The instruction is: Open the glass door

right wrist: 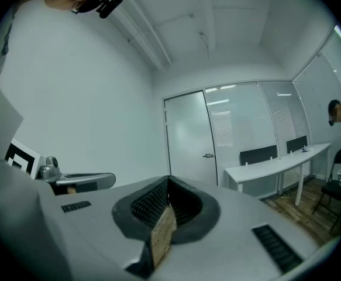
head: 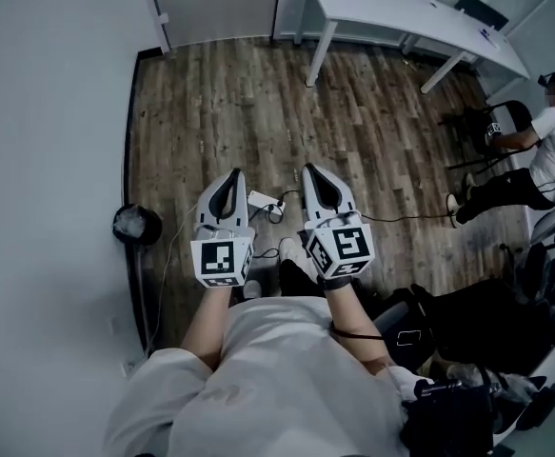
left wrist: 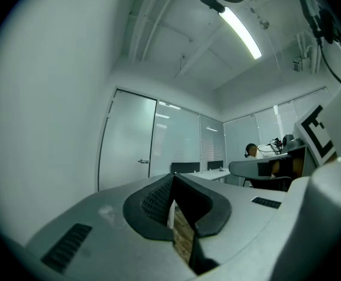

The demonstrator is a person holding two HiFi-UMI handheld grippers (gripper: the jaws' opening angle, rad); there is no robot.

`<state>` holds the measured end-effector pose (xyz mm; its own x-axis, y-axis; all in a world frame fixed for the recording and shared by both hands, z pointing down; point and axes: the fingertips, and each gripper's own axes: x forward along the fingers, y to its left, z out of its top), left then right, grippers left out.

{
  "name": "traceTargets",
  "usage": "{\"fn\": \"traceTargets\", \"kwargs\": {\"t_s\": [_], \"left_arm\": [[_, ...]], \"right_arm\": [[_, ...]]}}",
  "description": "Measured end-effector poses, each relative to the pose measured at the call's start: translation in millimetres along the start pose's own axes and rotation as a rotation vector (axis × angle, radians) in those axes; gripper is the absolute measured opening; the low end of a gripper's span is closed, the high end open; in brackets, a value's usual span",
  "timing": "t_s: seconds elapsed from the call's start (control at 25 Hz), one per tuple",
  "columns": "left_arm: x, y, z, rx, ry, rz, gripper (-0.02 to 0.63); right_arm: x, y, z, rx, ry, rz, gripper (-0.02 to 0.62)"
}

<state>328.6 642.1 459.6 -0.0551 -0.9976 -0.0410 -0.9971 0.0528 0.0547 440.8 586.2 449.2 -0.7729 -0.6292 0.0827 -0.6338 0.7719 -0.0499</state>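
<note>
Grippers both clenched, nothing gripped. Left gripper [head: 230, 177] was held level with its jaws pressed together and empty, as seen in the left gripper view. Right gripper [head: 315, 171] was found the same: jaws closed on nothing, pointed level. Both were aimed toward the glass door [left wrist: 129, 139] and kept well apart from it, with no contact made.

Glass door was seen shut in its frame and frosted. Its lever handle [left wrist: 142, 161] was mounted on the edge nearer the glass partition [left wrist: 179, 139]. White desk [head: 401, 12] was placed just right of the door, along the partition. Dark chair backs [right wrist: 258, 154] were seen behind it.

Containers:
- One black bin [head: 136, 224] was set against the white wall [head: 49, 112] left of the door, much nearer the wearer than the door. It was fitted with a dark liner. Contents could not be made out.
- A black bag [head: 448, 412] was lying far from the door, beside the wearer's right arm. Its contents were not visible.

Power strip [head: 263, 201] with cables was laid on the wood floor [head: 258, 103] between the door and the grippers, close by the jaw tips in the head view. A seated person [head: 544, 141] was seen well right of the door, past the far end of the desk.
</note>
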Motion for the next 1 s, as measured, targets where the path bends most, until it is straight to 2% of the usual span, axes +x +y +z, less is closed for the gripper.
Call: {"fn": "traceTargets", "kwargs": {"t_s": [0.36, 0.56, 0.72, 1.0], "left_arm": [[129, -25, 18, 0.035, -0.014, 0.033, 0.002], [173, -39, 22, 0.056, 0.001, 0.069, 0.002], [195, -35, 28, 0.078, -0.004, 0.097, 0.002], [217, -25, 33, 0.094, -0.016, 0.105, 0.002]], "right_arm": [[71, -110, 27, -0.055, -0.033, 0.036, 0.003], [98, -150, 33, -0.016, -0.027, 0.084, 0.003], [118, -165, 41, -0.015, -0.030, 0.101, 0.003], [140, -160, 46, -0.034, -0.042, 0.148, 0.003]]}}
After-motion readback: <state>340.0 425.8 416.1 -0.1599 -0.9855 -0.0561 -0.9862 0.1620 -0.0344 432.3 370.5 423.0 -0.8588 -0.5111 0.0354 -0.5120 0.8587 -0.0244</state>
